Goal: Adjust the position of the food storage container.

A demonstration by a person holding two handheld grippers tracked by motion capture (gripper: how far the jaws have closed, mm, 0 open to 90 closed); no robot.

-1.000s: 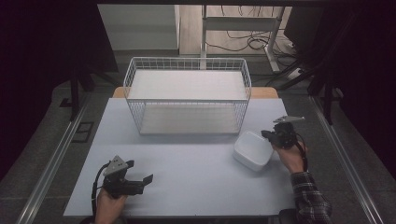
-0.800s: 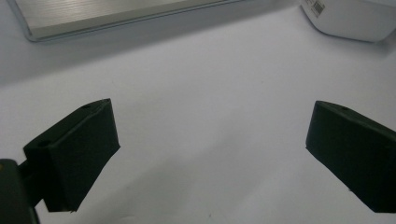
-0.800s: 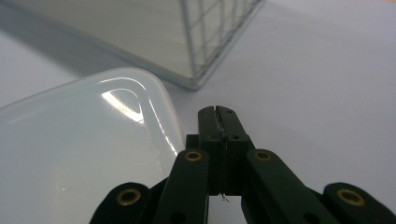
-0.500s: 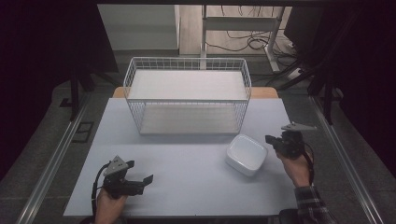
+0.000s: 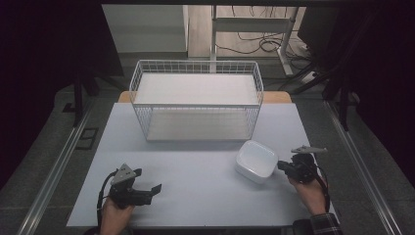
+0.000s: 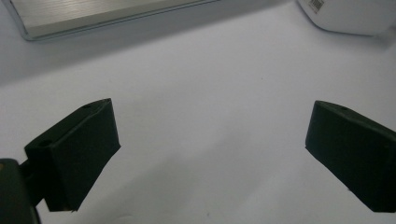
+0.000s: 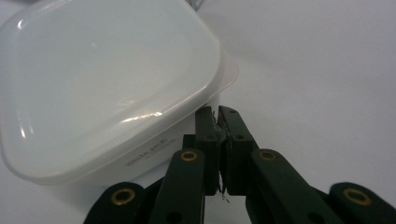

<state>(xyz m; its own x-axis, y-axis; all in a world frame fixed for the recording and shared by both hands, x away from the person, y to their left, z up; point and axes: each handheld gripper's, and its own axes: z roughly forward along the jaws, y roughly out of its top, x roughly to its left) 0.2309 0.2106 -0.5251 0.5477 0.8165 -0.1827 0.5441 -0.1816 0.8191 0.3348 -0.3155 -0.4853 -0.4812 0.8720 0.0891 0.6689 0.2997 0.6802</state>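
A white square lidded container [image 5: 256,160] sits on the white table [image 5: 205,196], right of centre. My right gripper [image 5: 282,166] lies level at the container's right side and points left at it. In the right gripper view its jaws [image 7: 218,114] are pressed together just under the lid's corner tab, against the container [image 7: 102,84] wall. They have just eased open a trace, and I see nothing held between them. My left gripper [image 5: 147,180] rests at the near left, open, with bare table between its fingers [image 6: 79,154]. The container's edge [image 6: 345,14] shows far ahead of it.
A white wire basket [image 5: 195,66] with a pale floor stands at the back middle of the table; its base [image 6: 93,14] shows ahead of the left gripper. Dark floor, metal rails and cables surround the table. Bare table lies between the two hands.
The right gripper has moved toward the near edge of the table. The container has slid a little left and nearer. The left gripper has stayed put.
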